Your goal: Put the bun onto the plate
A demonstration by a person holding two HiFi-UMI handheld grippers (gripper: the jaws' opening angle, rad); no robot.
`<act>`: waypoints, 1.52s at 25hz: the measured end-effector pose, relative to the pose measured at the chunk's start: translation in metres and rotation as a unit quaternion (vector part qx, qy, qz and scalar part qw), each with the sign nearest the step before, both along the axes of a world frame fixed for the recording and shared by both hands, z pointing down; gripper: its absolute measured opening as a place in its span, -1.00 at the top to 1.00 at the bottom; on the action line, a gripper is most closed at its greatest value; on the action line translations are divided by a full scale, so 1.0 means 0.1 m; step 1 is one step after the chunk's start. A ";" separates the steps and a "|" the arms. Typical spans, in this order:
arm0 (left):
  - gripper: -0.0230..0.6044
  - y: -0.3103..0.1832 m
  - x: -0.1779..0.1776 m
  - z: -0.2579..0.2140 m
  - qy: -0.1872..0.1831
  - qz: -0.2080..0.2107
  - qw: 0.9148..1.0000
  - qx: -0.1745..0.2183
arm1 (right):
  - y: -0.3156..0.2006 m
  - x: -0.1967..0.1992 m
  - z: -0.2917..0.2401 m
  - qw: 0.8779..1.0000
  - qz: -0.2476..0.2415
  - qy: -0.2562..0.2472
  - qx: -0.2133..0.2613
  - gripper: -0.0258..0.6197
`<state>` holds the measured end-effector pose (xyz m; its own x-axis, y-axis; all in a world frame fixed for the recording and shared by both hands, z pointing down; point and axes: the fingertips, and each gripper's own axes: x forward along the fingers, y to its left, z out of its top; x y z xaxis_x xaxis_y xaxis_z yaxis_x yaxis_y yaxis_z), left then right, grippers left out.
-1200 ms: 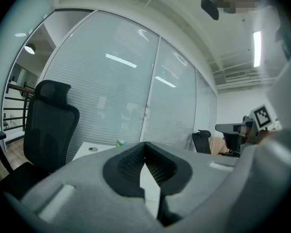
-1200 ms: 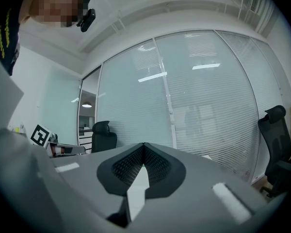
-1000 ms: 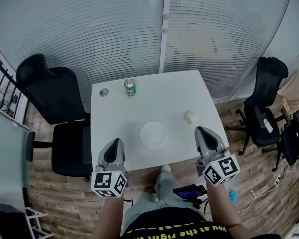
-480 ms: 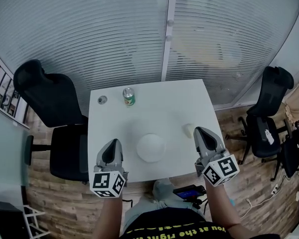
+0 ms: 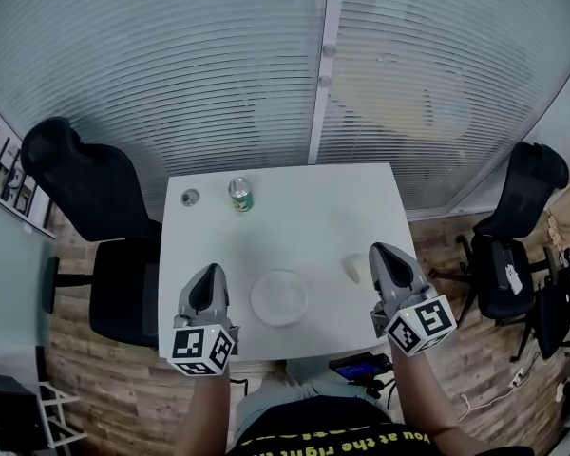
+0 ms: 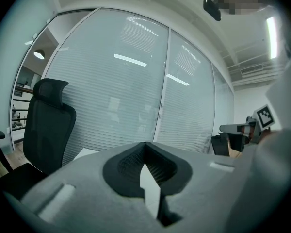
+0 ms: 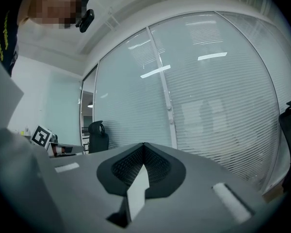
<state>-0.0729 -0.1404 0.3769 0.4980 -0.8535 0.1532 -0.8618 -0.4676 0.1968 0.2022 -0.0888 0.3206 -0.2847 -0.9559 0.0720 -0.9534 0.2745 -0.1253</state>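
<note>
L gripper (image 5: 211, 272), R gripper (image 5: 380, 251): grey, b&w marker cubes (image 5: 202, 350); black tee (image 5: 342, 437) (yellow print).

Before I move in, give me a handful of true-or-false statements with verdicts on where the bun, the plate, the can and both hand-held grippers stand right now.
1. The bun lies on the plate. False: it lies on the table, right of the plate and apart from it.
2. The right hand-held gripper has its jaws together with nothing between them. True.
3. The left hand-held gripper holds the bun. False: its jaws are together and empty.
4. The can stands upright near the table's far edge. True.
5. The plate has nothing on it. True.
</note>
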 end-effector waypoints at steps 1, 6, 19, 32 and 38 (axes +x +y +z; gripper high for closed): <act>0.93 -0.03 0.03 0.00 0.001 -0.003 1.000 0.000 | -0.04 0.02 0.01 1.000 -0.004 0.000 -0.001 0.90; 0.93 -0.12 0.13 0.01 0.005 -0.013 1.000 0.001 | -0.21 0.09 0.04 1.000 -0.020 0.003 -0.002 0.90; 0.93 -0.28 0.17 0.05 -0.004 0.020 1.000 -0.013 | -0.34 0.04 0.03 1.000 -0.002 0.000 -0.006 0.90; 0.93 -0.33 0.28 0.16 -0.006 0.052 0.998 -0.016 | -0.24 0.04 0.14 1.000 0.020 0.000 -0.014 0.90; 0.93 -0.36 0.37 0.26 -0.006 0.061 0.998 -0.022 | -0.21 0.12 0.25 0.999 0.033 0.000 -0.022 0.90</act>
